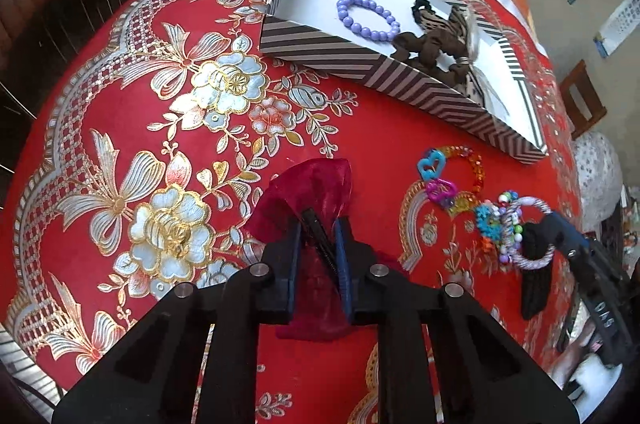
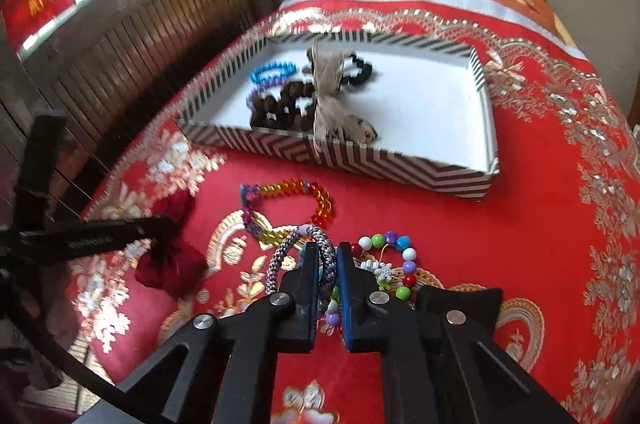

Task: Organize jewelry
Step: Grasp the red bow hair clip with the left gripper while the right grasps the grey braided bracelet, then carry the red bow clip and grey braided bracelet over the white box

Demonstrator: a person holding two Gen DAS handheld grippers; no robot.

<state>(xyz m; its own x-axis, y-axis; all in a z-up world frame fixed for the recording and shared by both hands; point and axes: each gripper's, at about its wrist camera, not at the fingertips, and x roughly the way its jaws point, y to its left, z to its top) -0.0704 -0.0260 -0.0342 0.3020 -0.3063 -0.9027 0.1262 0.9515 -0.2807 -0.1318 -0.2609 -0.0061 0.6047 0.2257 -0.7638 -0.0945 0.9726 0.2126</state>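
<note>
**Red cloth, box part-filled**

Striped box (image 1: 360,63) already holds blue, purple and brown pieces. Left gripper (image 1: 318,236) is clamped on maroon bow (image 1: 316,183); right gripper (image 2: 326,256) on braided ring (image 2: 296,248). Rainbow bracelet (image 2: 296,195) and beads (image 2: 400,264) are left on the cloth.

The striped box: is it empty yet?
No. The striped box already holds blue beads, purple beads and dark scrunchies.

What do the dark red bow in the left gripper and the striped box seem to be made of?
Dark red bow: probably sheer organza-type ribbon, since the tablecloth pattern shows faintly through it; a dark metal-looking clip runs along its middle. Striped box: looks like matte printed cardboard, with thin straight walls, sharp corners and a plain white inside.
</note>
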